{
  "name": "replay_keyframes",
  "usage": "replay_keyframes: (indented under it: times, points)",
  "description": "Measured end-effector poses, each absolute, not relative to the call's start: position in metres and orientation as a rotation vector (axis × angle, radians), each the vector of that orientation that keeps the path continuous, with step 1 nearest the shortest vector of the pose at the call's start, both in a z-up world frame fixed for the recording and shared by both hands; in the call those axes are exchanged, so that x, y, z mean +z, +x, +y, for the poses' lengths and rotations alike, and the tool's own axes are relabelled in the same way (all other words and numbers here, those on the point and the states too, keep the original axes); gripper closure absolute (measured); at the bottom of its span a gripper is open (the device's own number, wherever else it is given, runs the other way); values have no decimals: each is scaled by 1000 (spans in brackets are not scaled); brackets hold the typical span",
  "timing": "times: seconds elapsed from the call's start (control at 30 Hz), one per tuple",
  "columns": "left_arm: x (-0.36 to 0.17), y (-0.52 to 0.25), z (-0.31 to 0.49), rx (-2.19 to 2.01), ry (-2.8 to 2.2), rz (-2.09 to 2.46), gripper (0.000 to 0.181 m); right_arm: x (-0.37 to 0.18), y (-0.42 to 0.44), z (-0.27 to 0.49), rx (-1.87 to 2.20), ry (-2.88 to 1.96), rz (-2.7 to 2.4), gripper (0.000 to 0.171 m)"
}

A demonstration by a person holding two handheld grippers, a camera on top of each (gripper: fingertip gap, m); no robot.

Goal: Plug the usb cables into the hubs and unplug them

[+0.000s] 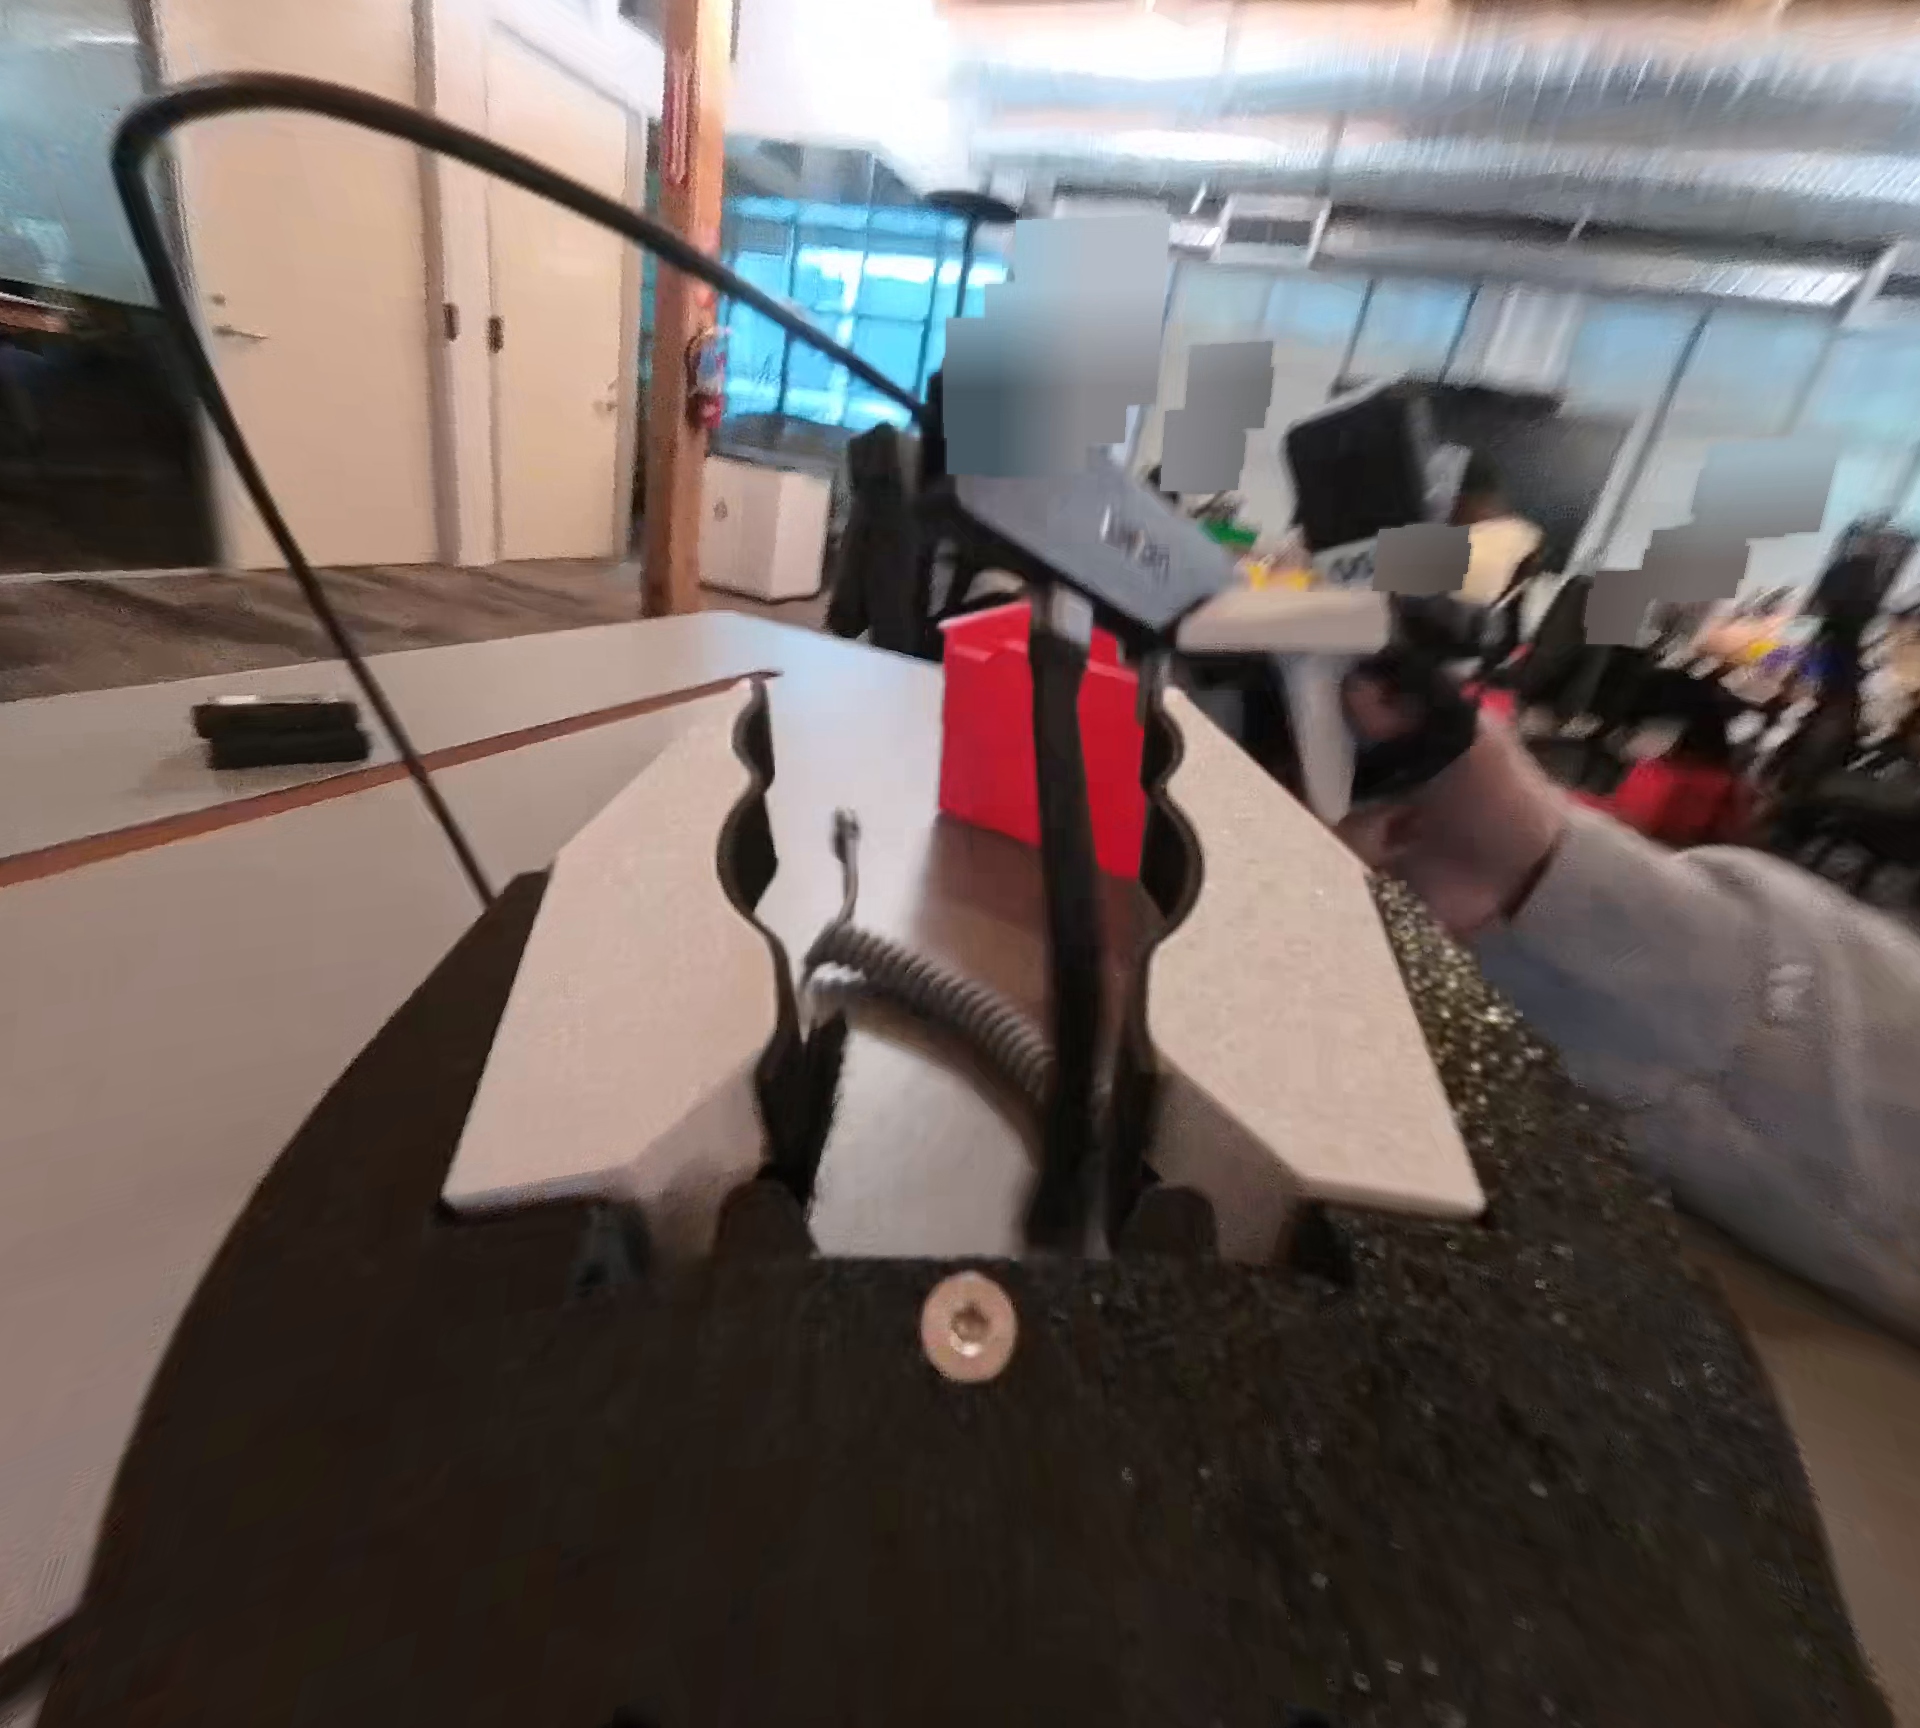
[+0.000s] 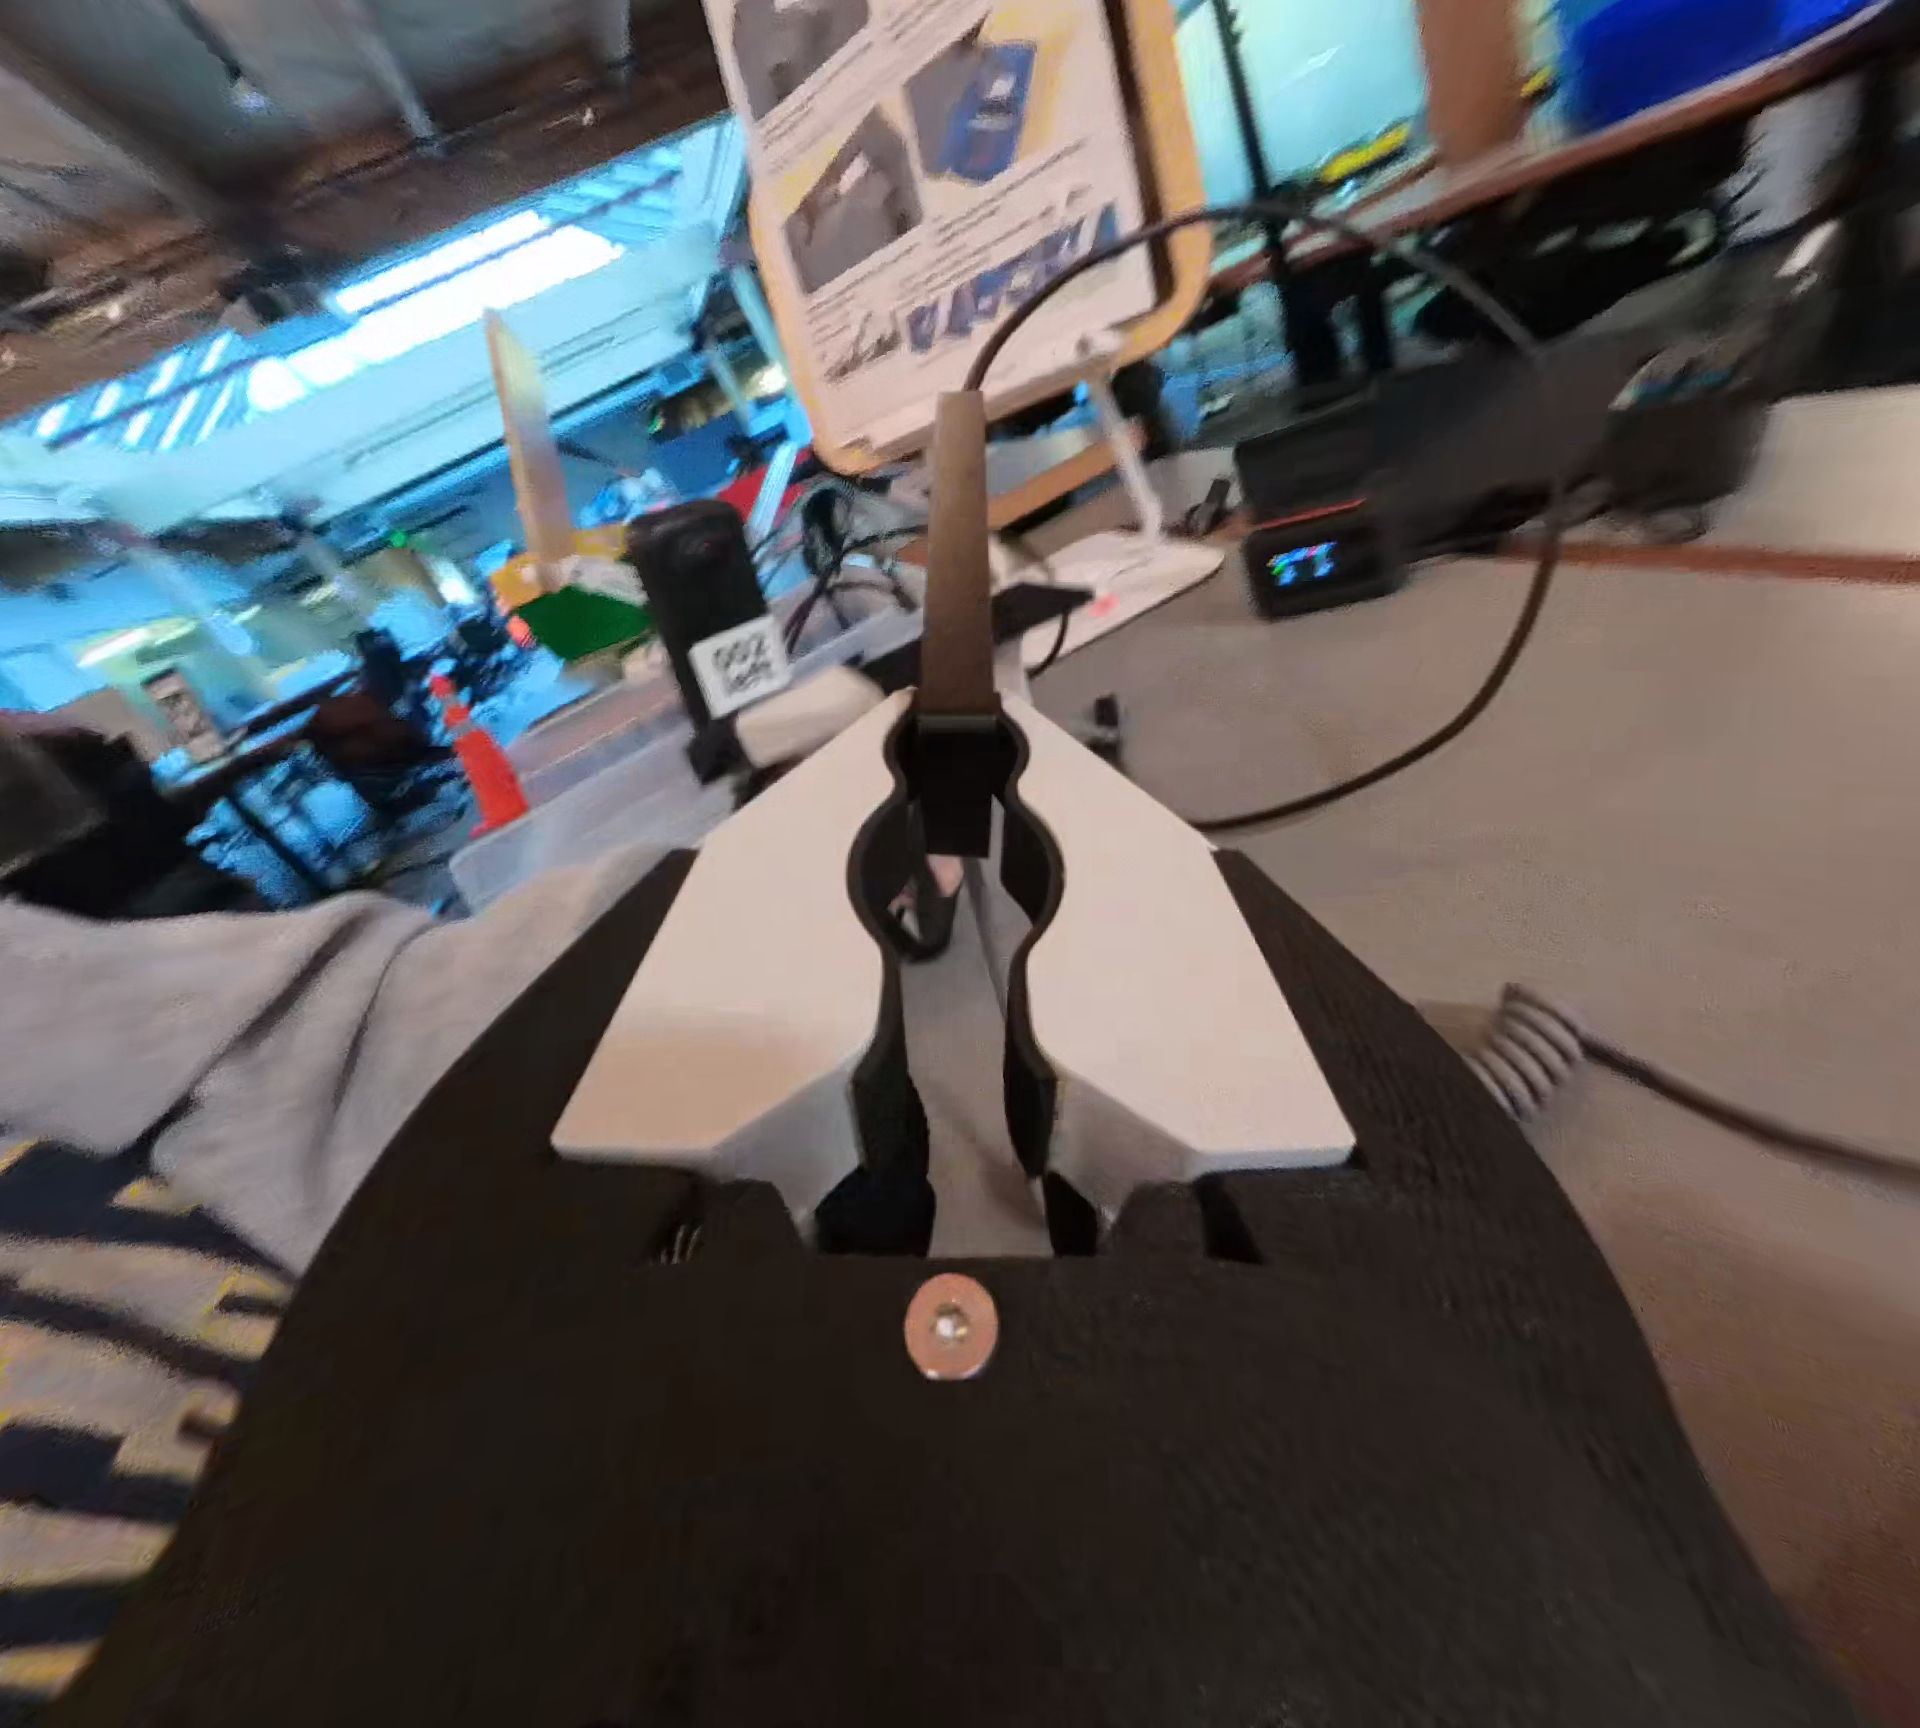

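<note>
In the left wrist view my left gripper (image 1: 956, 702) is open, its jaws wide apart. A black USB cable (image 1: 1070, 899) runs up between them, close to the right finger, and its plug (image 1: 1060, 629) sits in the edge of a dark flat hub (image 1: 1091, 546). My right gripper (image 1: 1288, 629) holds that hub in the air above the table. In the right wrist view my right gripper (image 2: 956, 722) is shut on the hub (image 2: 956, 556), seen edge-on. The hub's own thin cable (image 2: 1039, 296) arcs away from its far end.
A coiled cable (image 1: 914, 982) with a free connector lies on the table under my left gripper. A red box (image 1: 987, 743) stands just behind it. A second black hub (image 1: 281, 733) lies at the left. A small device with a lit screen (image 2: 1309, 566) and a poster stand (image 2: 935, 120) are farther off.
</note>
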State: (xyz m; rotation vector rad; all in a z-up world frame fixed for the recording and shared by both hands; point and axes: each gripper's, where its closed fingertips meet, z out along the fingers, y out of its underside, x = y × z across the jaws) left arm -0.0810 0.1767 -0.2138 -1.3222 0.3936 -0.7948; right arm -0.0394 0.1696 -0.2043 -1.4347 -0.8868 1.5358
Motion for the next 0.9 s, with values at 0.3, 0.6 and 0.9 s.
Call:
replay_keyframes:
  times: [0.3,0.6,0.9]
  points:
    - [-212,-55,142,-1251,-1234,567,158,-207,-49,144,1579,-1384,-1040,163]
    - [-227,-68,154,-722,-1373,697,178,-202,-47,161,1126,-1295,-1046,109]
    - [-262,-66,123,-115,-1387,1217,178,-239,-65,127,408,-992,-1521,129]
